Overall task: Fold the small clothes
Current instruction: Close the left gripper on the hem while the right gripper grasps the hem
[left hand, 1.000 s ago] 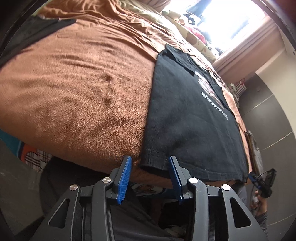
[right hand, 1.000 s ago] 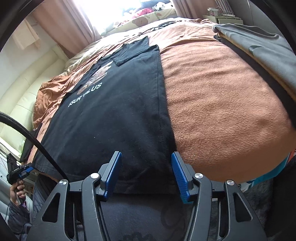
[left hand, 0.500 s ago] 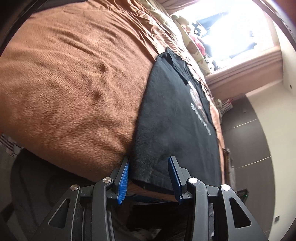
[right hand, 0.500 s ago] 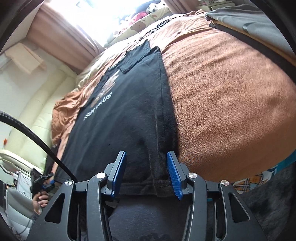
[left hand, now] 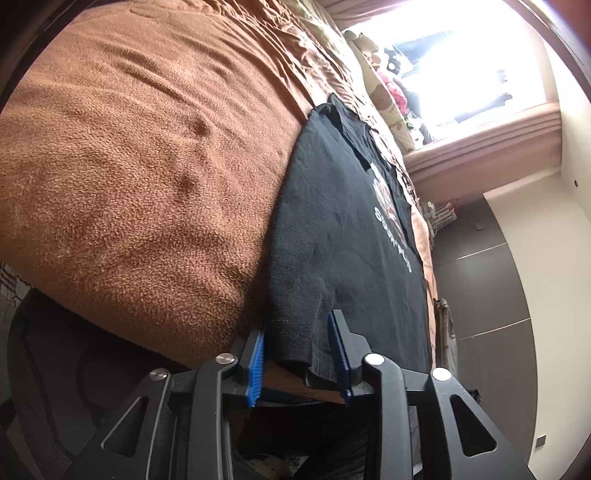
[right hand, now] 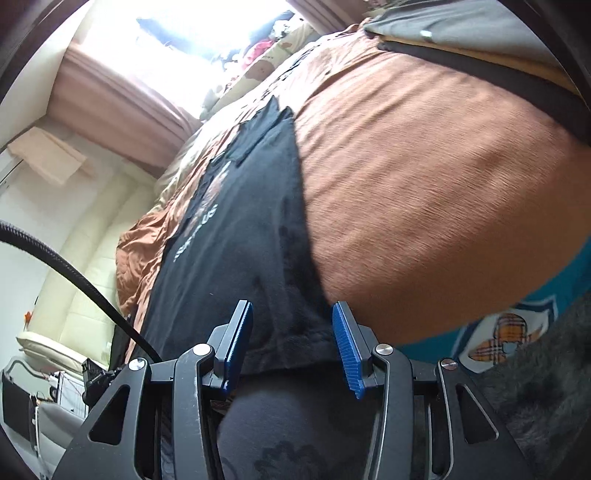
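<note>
Straddling the black T-shirt (left hand: pixel 343 236) hem, left gripper (left hand: pixel 297 354) closing; right gripper (right hand: pixel 291 343) open.

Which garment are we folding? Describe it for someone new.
Start at the bed's brown blanket. The black T-shirt lies flat on it, hem at the near edge, collar toward the bright window. It is the only black piece with a white-lettered chest print; the grey clothes at the far corner are plain.

We see daylight flooding from the blown-out window (left hand: pixel 476 70), heavy fisheye bending with dark corners, and motion blur smearing the brown blanket (right hand: pixel 424 206) in the right view
</note>
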`<state>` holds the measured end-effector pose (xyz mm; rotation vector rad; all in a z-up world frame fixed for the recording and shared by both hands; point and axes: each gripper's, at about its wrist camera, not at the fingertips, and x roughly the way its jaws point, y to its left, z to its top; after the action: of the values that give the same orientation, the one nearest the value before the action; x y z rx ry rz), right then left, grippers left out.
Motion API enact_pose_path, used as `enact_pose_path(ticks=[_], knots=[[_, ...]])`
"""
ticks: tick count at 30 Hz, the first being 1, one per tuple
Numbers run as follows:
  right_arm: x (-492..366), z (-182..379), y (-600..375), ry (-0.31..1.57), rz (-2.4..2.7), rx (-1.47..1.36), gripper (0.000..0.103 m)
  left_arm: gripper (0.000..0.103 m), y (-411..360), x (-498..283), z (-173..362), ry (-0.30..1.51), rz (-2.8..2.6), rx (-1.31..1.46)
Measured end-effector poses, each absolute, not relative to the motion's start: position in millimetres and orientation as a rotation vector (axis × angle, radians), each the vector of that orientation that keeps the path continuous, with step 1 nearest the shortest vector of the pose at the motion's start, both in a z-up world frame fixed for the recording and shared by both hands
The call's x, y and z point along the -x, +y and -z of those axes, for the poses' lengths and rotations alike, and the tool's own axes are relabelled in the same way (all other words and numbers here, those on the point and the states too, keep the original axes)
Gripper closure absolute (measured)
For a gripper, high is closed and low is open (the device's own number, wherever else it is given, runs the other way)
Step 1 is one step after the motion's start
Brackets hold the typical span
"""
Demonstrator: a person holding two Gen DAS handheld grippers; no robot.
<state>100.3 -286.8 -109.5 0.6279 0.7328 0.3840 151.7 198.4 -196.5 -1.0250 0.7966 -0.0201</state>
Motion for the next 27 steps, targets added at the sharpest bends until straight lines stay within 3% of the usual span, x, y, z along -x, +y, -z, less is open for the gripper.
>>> enact_pose_path(ticks=[3, 12, 15, 27], knots=[[-94, 116, -290, 0.740, -0.386, -0.660, 0.060, 0.082, 199, -150, 200, 0.806, -0.004, 1.023], [-104, 107, -273, 0.735, -0.448, -0.651, 0.060, 0.088, 199, -148, 200, 0.807, -0.024, 1.011], [-108, 101, -270, 0.713, -0.473, -0.659, 0.067, 0.088, 199, -147, 199, 0.806, -0.021, 1.002], [-126, 100, -255, 0.740, -0.402, -0.627, 0.067, 0.076, 198, -159, 200, 0.785, -0.015, 1.057]])
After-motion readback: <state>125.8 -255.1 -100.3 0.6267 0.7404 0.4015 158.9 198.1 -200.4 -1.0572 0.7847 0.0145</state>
